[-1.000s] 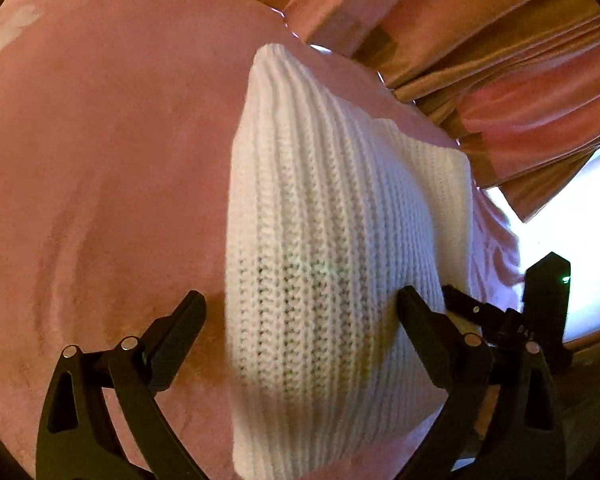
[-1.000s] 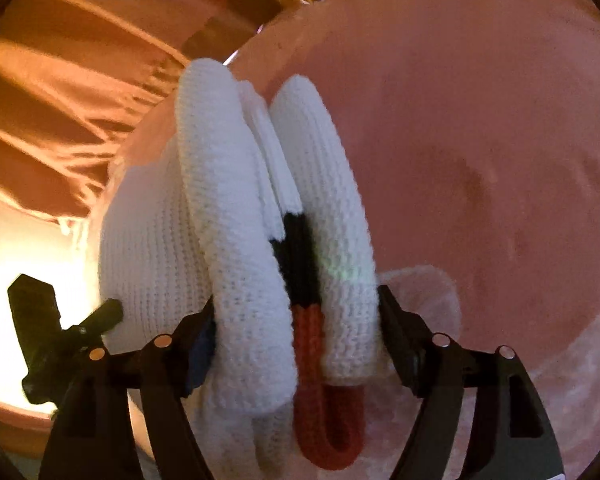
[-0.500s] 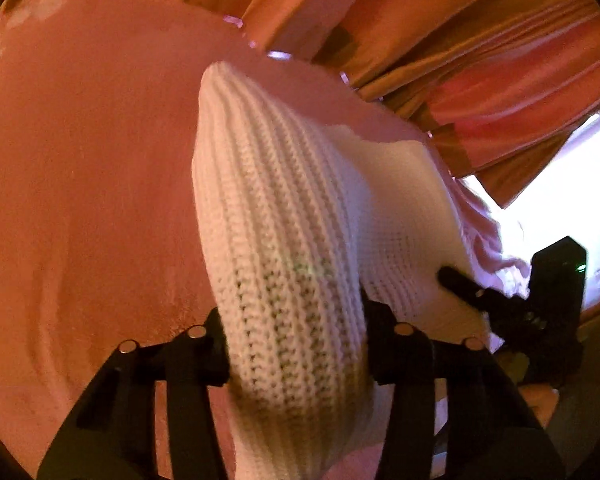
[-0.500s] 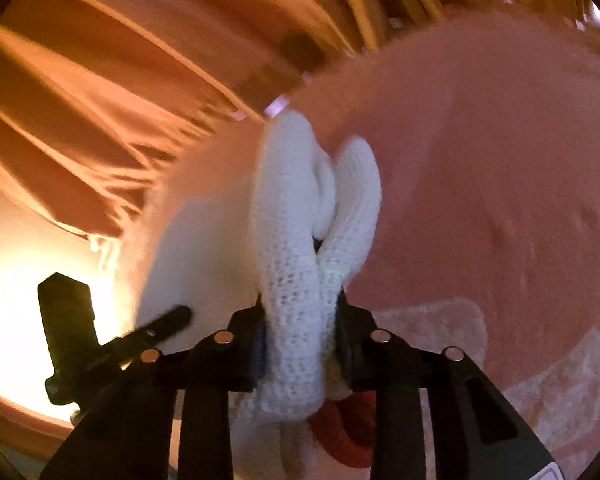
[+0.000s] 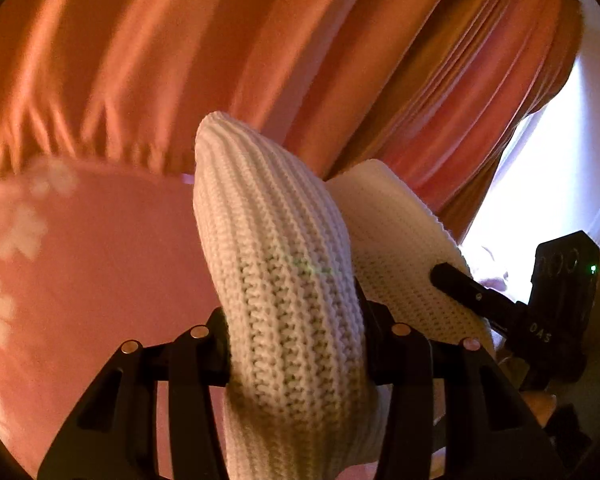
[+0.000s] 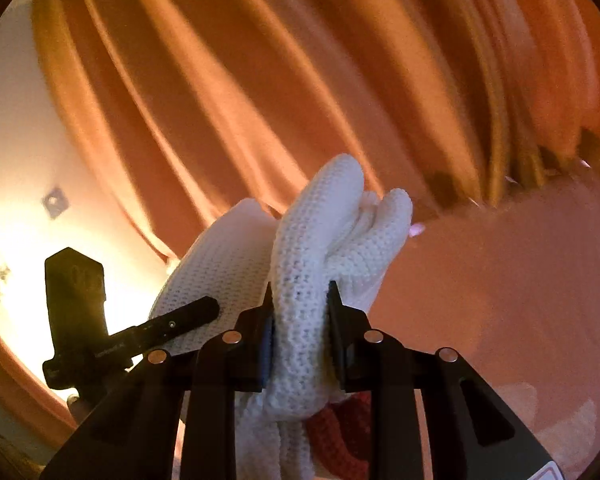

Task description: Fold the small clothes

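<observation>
You've got both grippers, left [image 5: 296,344] & right [image 6: 300,336], clamped on the white knit garment [image 5: 276,248], lifted above the pink bed [image 5: 92,272]; fold unfinished, laying down left.

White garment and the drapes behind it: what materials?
Garment: chunky ribbed knit, matte, probably wool or acrylic; the stitch rows show plainly. Curtain: smooth orange woven cloth with a soft sheen along its folds, satin-like; fibre unclear.
</observation>
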`<state>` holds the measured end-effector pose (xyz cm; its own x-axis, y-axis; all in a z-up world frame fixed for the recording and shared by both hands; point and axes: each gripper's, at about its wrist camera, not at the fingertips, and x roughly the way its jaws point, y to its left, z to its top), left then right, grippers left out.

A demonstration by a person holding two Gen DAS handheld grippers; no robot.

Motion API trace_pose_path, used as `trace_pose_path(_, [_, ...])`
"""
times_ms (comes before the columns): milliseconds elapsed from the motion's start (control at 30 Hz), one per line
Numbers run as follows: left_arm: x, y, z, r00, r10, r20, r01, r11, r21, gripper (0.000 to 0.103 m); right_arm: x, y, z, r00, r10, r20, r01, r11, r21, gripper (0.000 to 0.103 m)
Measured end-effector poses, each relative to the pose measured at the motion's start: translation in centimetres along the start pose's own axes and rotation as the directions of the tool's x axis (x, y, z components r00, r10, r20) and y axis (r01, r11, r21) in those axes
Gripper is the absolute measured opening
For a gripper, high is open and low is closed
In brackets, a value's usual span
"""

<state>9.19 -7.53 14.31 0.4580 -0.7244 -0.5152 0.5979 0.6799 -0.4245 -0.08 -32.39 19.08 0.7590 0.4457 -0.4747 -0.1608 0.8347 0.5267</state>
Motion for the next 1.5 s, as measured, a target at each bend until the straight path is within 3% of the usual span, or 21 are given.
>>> trace_pose_path(133, [-3.4, 1.4, 1.2, 0.995, 0.063, 0.082, -0.068, 0.996, 0.062, 0.044, 1.5, 2.5, 0.2, 0.997, 0.067, 0.038, -0.065, 0.997, -0.038, 0.022])
trace_pose_path(267, [-4.7, 4.4, 1.6, 0.985, 0.120, 0.125, -0.129, 0.990, 0.066, 0.045, 5.6, 4.5, -0.1, 0.993, 0.113, 0.020, -0.112, 0.993, -0.047, 0.022])
trace_pose_path(500, [-3.0, 13.4, -0.7, 0.967, 0.240, 0.082, -0.241, 0.971, -0.004, 0.048, 15.3, 4.1, -3.0, 0.990, 0.075, -0.117, -0.078, 0.997, -0.022, 0.023])
trace_pose_path(567, [-1.0, 16.9, -1.9, 0.942, 0.334, 0.047, -0.331, 0.942, -0.048, 0.053, 19.4, 2.7, -5.1, 0.972, 0.022, -0.233, -0.026, 1.000, -0.013, 0.024])
trace_pose_path(633, [0.9, 20.6, -3.3, 0.899, 0.432, -0.069, -0.437, 0.889, -0.136, 0.053, 22.4, 0.5, -7.4, 0.942, -0.084, -0.325, 0.092, 0.996, 0.012, 0.021])
trace_pose_path(700, [0.8, 22.0, -3.9, 0.871, 0.478, -0.114, -0.491, 0.849, -0.196, 0.052, 22.1, -0.7, -7.8, 0.940, -0.094, -0.327, 0.129, 0.988, 0.087, 0.015])
trace_pose_path(767, [-1.3, 21.8, -3.7, 0.862, 0.501, -0.077, -0.506, 0.836, -0.213, 0.053, 20.5, 0.0, -6.6, 0.958, -0.039, -0.283, 0.074, 0.991, 0.113, 0.010])
trace_pose_path(833, [-3.3, 20.3, -3.6, 0.873, 0.488, -0.019, -0.482, 0.854, -0.198, 0.071, 19.1, 2.5, -5.7, 0.968, -0.028, -0.250, 0.035, 0.999, 0.023, 0.009])
trace_pose_path(867, [-4.3, 19.2, -3.7, 0.876, 0.482, 0.021, -0.470, 0.863, -0.186, 0.075, 18.8, 4.1, -5.7, 0.970, -0.010, -0.241, 0.003, 1.000, -0.027, 0.009])
trace_pose_path(933, [-4.6, 17.9, -3.9, 0.882, 0.469, 0.046, -0.458, 0.877, -0.147, 0.077, 19.6, 6.3, -6.4, 0.958, 0.017, -0.287, -0.045, 0.995, -0.093, 0.008])
trace_pose_path(1000, [-3.3, 16.6, -4.9, 0.887, 0.462, 0.017, -0.459, 0.884, -0.089, 0.077, 22.1, 7.8, -8.8, 0.924, -0.026, -0.382, -0.048, 0.982, -0.183, 0.005])
trace_pose_path(1033, [-2.2, 16.4, -5.4, 0.880, 0.474, -0.015, -0.474, 0.879, -0.057, 0.077, 23.3, 7.6, -9.8, 0.905, -0.080, -0.418, -0.014, 0.976, -0.216, 0.004])
trace_pose_path(1067, [-1.3, 16.0, -6.1, 0.871, 0.488, -0.050, -0.490, 0.871, -0.025, 0.077, 25.0, 6.5, -11.1, 0.870, -0.161, -0.466, 0.049, 0.969, -0.243, 0.002])
trace_pose_path(1100, [-0.4, 15.8, -6.1, 0.863, 0.501, -0.071, -0.502, 0.865, -0.002, 0.077, 25.8, 5.4, -11.9, 0.854, -0.172, -0.491, 0.070, 0.973, -0.221, 0.000])
trace_pose_path(1167, [1.3, 16.0, -7.2, 0.839, 0.534, -0.104, -0.533, 0.845, 0.039, 0.077, 25.0, 4.9, -11.1, 0.865, -0.130, -0.485, 0.071, 0.988, -0.138, 0.000])
trace_pose_path(1267, [2.3, 15.7, -8.3, 0.821, 0.558, -0.120, -0.553, 0.830, 0.073, 0.077, 22.3, 6.5, -9.1, 0.909, -0.151, -0.388, 0.077, 0.977, -0.200, 0.000])
trace_pose_path(1300, [2.5, 15.5, -8.6, 0.818, 0.563, -0.119, -0.556, 0.827, 0.085, 0.077, 21.8, 6.6, -9.2, 0.911, -0.179, -0.372, 0.097, 0.968, -0.230, 0.001])
trace_pose_path(1333, [2.6, 15.6, -8.7, 0.815, 0.568, -0.119, -0.560, 0.823, 0.091, 0.078, 21.9, 6.5, -9.5, 0.902, -0.202, -0.382, 0.112, 0.963, -0.247, 0.002])
trace_pose_path(1400, [3.0, 15.5, -9.1, 0.801, 0.587, -0.115, -0.576, 0.809, 0.115, 0.079, 23.8, 4.6, -11.2, 0.847, -0.260, -0.463, 0.161, 0.957, -0.242, 0.002])
trace_pose_path(1500, [3.9, 15.5, -9.8, 0.779, 0.614, -0.127, -0.601, 0.789, 0.128, 0.081, 23.6, 4.8, -10.3, 0.859, -0.249, -0.447, 0.163, 0.961, -0.222, 0.002])
